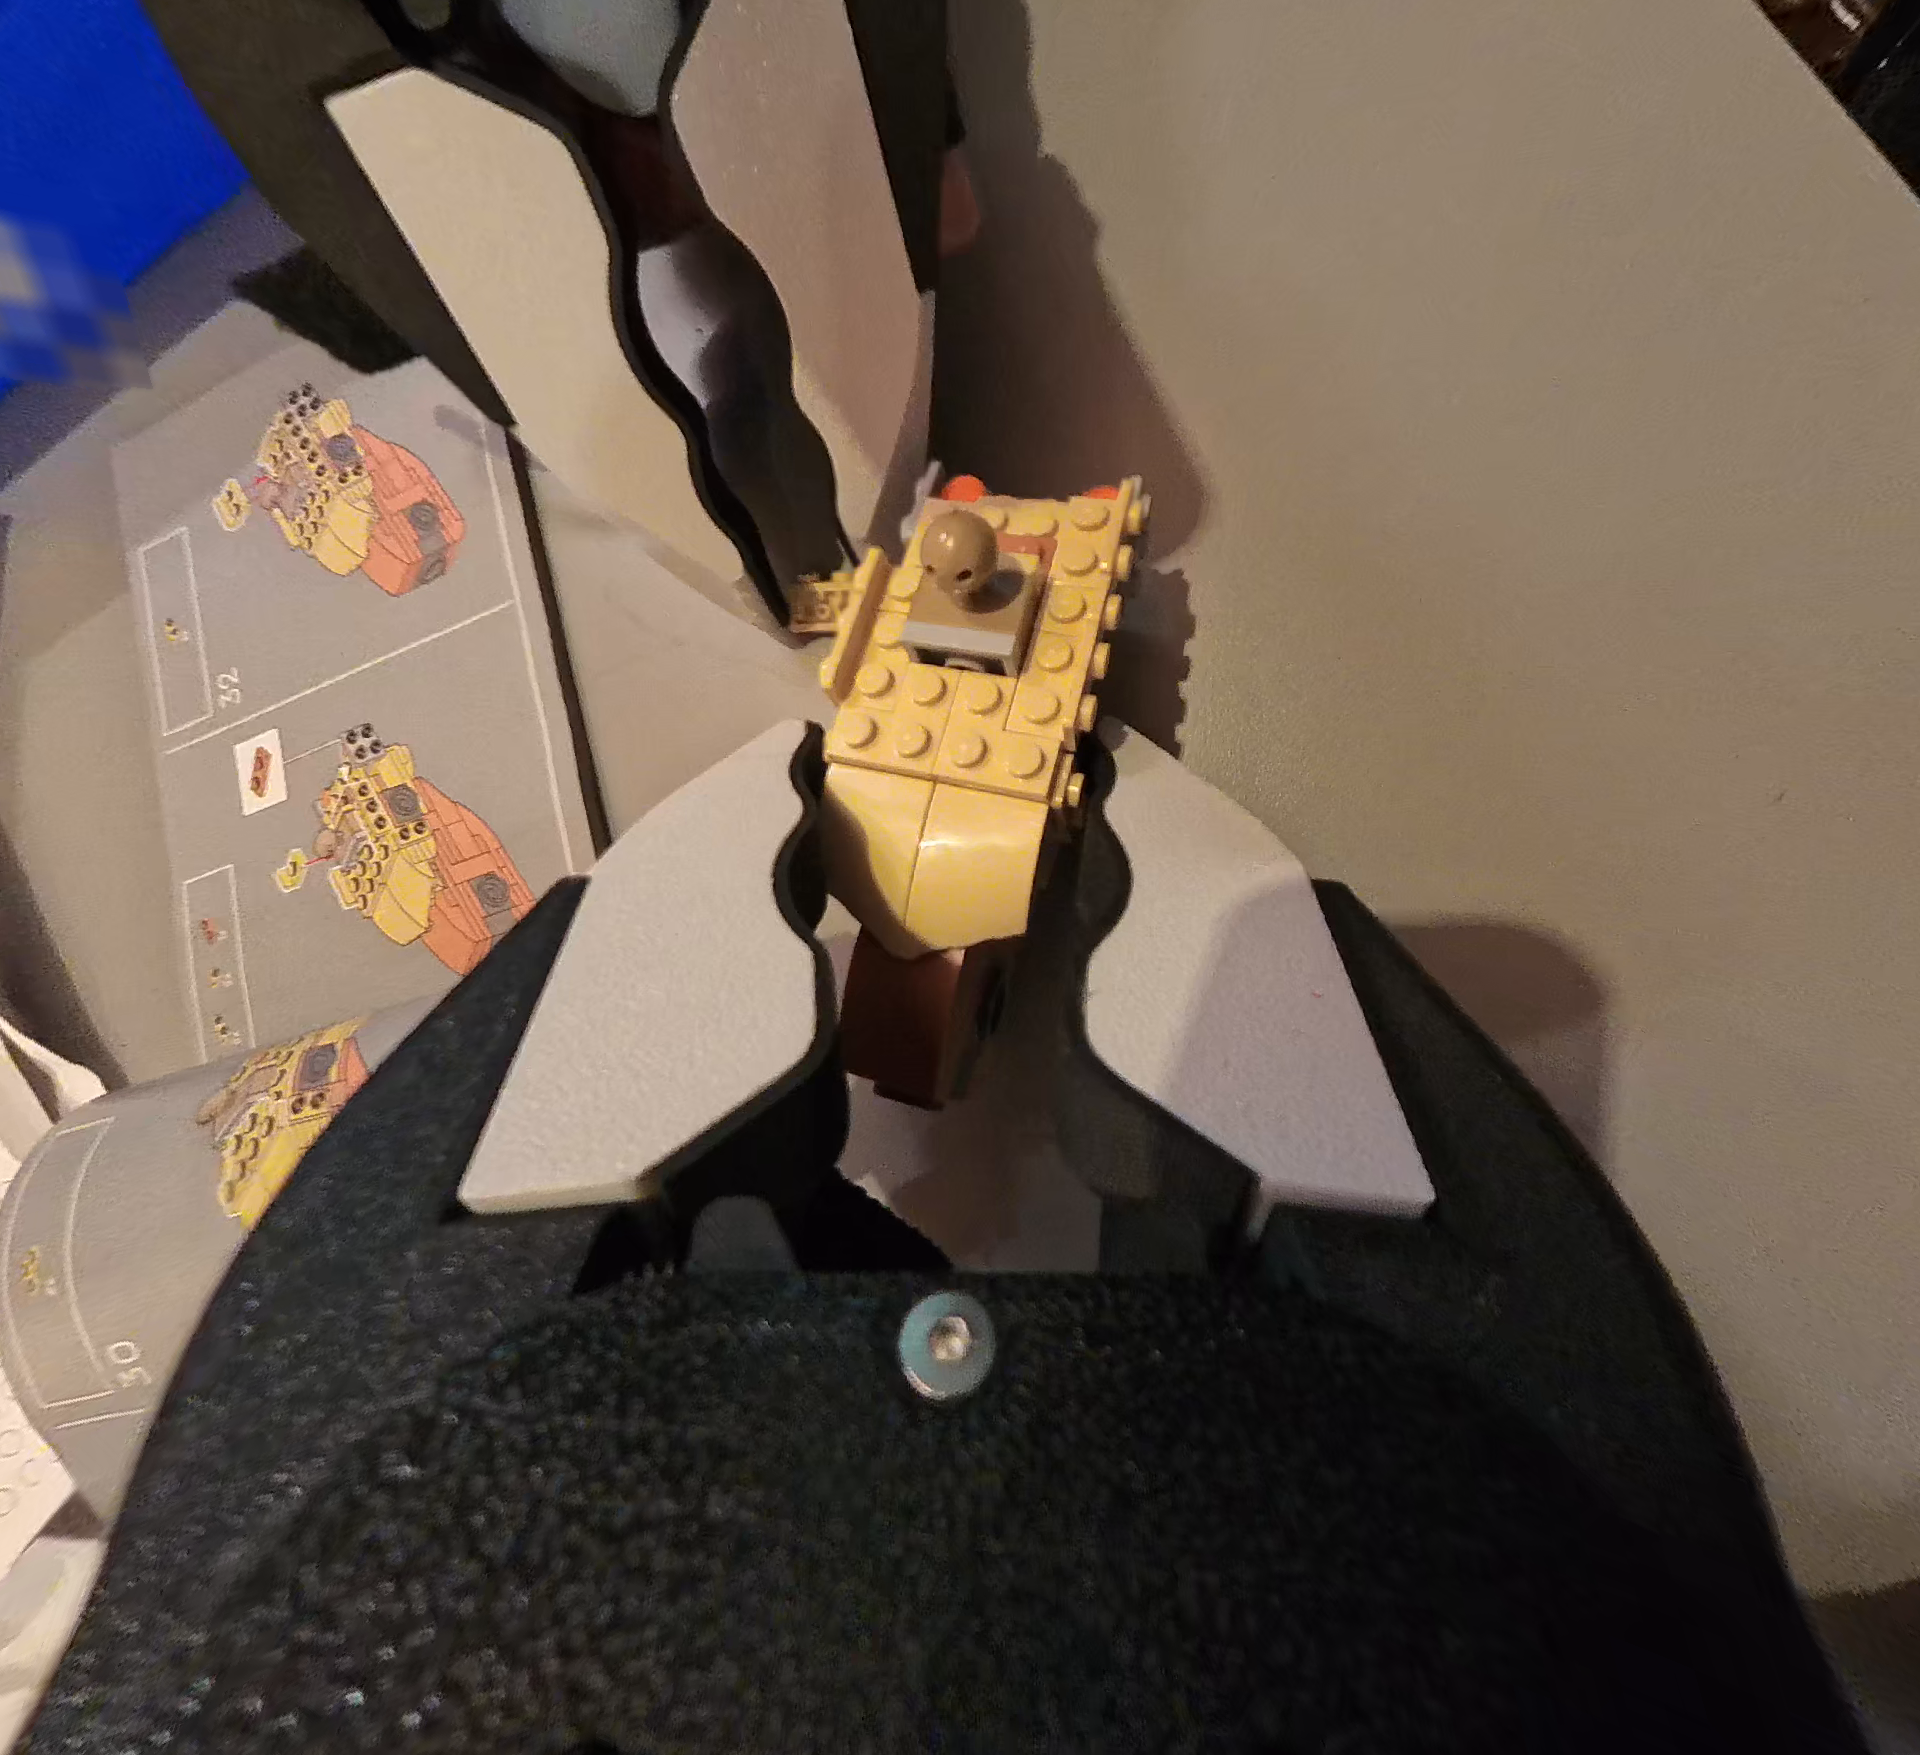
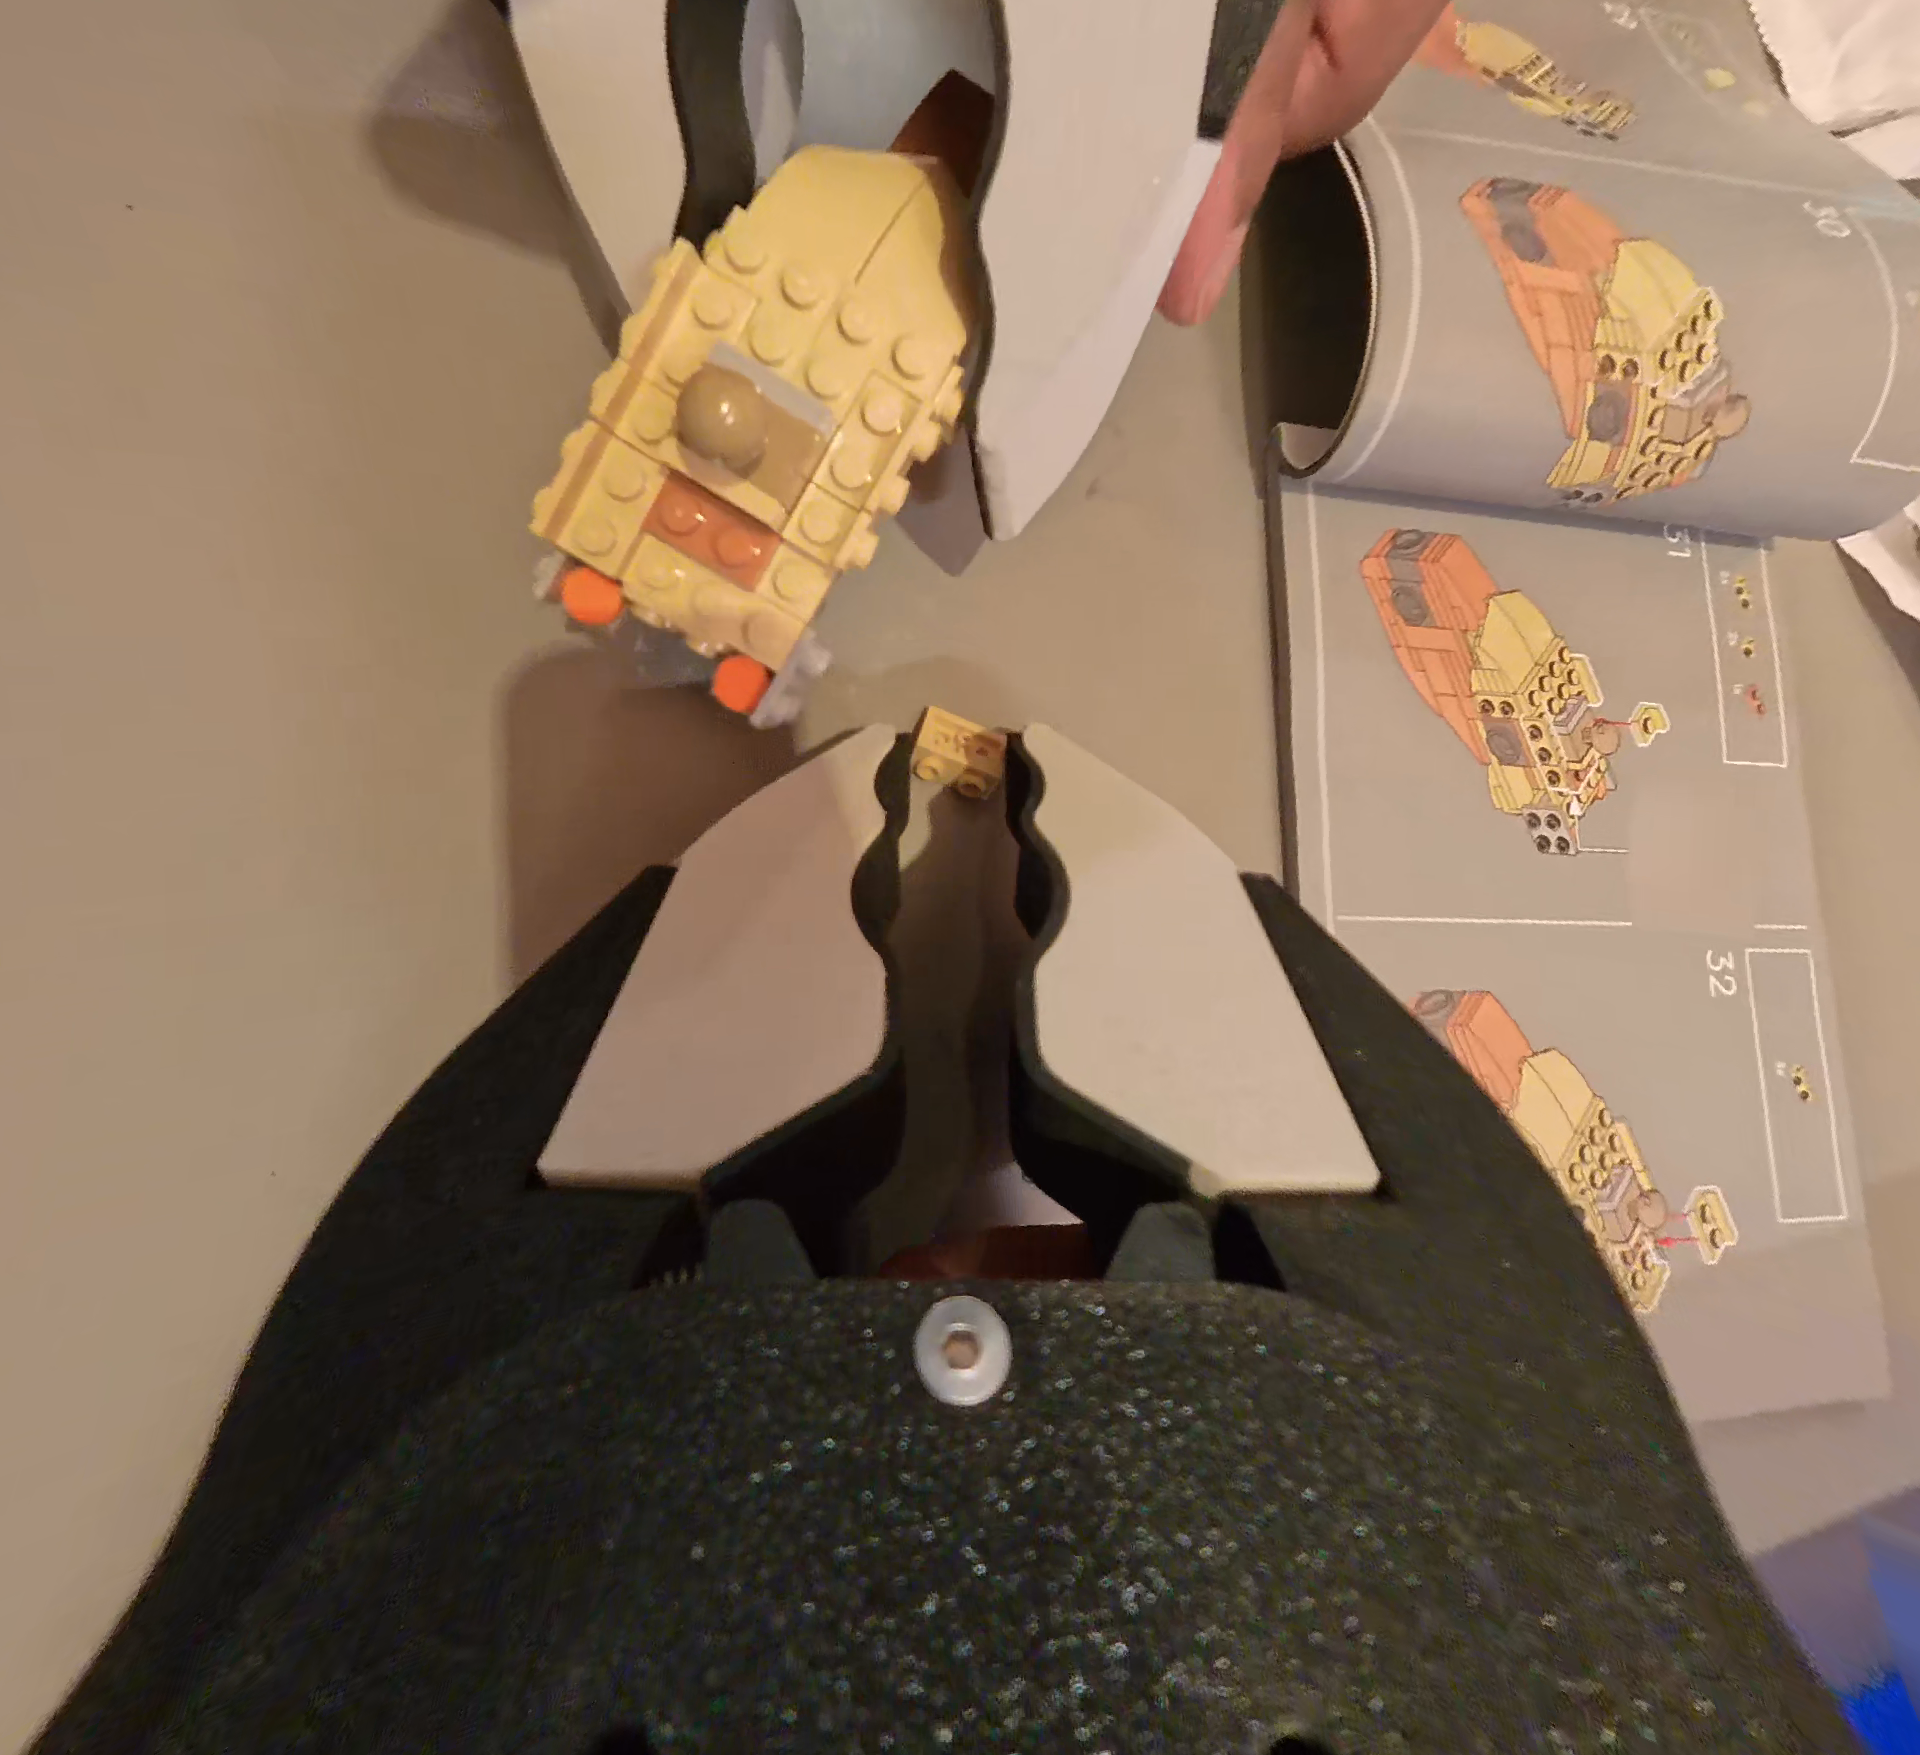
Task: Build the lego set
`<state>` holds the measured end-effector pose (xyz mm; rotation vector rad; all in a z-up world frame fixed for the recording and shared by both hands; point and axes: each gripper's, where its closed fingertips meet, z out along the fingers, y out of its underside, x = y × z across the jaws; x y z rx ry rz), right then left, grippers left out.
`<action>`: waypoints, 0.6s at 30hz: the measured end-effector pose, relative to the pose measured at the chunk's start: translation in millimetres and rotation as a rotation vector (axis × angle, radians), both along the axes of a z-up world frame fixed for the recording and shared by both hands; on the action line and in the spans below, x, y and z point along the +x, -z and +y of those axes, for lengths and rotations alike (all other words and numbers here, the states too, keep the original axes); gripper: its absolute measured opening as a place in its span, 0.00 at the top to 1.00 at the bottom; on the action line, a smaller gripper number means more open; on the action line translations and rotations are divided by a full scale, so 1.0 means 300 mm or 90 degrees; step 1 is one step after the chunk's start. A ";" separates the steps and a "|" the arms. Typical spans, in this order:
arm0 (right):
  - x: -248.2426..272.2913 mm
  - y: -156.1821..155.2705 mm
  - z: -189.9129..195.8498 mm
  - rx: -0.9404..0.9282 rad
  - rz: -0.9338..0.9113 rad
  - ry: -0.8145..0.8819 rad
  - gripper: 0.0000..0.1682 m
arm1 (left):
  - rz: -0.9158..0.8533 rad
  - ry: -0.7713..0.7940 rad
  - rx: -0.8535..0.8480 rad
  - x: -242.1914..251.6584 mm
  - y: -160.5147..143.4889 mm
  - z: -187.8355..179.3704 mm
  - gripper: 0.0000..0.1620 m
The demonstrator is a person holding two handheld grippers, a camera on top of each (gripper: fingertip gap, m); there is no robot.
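Left hand-held gripper point(image 1: 940, 832) clamps one tan model point(image 1: 977, 718); right hand-held gripper point(image 2: 956, 760) pinches one small tan brick point(image 2: 958, 753).

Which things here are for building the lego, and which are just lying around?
For the build:
- tan lego model, gripped by the left gripper
- small tan brick, pinched in the right gripper
- instruction booklet, open beside them

Just lying about:
- white paper at the table's edge
- blue thing in the corner, too unclear to name

Right gripper point(image 2: 958, 755) pinches a small tan piece point(image 2: 956, 751).
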<state>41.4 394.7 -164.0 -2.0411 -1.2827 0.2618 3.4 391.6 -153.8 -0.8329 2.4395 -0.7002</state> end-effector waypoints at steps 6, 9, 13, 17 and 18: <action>0.028 -0.035 0.001 0.006 0.072 0.006 0.90 | 0.005 0.001 -0.081 -0.019 -0.007 -0.012 0.67; 0.037 -0.092 0.002 -0.005 0.165 0.007 0.90 | -0.005 0.001 -0.142 -0.030 -0.037 -0.020 0.64; 0.035 -0.228 -0.012 -0.044 0.387 -0.015 0.90 | -0.080 -0.003 -0.206 -0.023 -0.134 -0.012 0.63; 0.073 -0.403 -0.019 -0.136 0.701 -0.031 0.90 | -0.208 -0.007 -0.246 0.012 -0.271 -0.011 0.67; 0.090 -0.438 -0.017 -0.157 0.771 -0.036 0.90 | -0.246 -0.011 -0.247 0.030 -0.305 -0.012 0.68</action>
